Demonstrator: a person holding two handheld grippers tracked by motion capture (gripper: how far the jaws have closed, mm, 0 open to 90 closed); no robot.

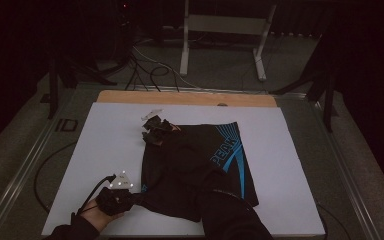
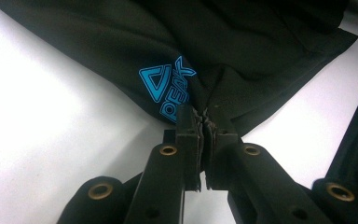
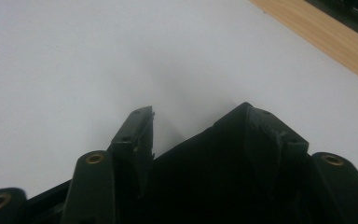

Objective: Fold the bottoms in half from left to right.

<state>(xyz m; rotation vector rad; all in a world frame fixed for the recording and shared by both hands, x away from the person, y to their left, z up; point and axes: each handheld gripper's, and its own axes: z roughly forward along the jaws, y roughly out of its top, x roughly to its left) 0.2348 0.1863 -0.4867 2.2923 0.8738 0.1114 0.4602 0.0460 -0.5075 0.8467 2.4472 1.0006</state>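
Observation:
A black garment (image 1: 195, 160) with blue PEAK lettering (image 1: 225, 150) lies spread on the white board (image 1: 105, 145). My left gripper (image 1: 136, 195), held by a hand at the board's near left, is shut on the garment's near-left corner. In the left gripper view the jaws pinch the black cloth (image 2: 242, 42) just beside a small blue logo (image 2: 168, 88), with the left gripper (image 2: 204, 112) closed tight. My right gripper (image 1: 152, 129) sits at the garment's far-left corner. Its jaws stand apart, and black cloth (image 3: 205, 168) lies between them and over one jaw of the right gripper (image 3: 198, 114).
A wooden table edge (image 1: 180, 97) runs along the board's far side and appears again as the wooden strip (image 3: 326, 37). Beyond it are cables on the floor (image 1: 150, 70) and a white metal frame (image 1: 225, 30). A dark sleeve (image 1: 230, 220) crosses the garment's near edge.

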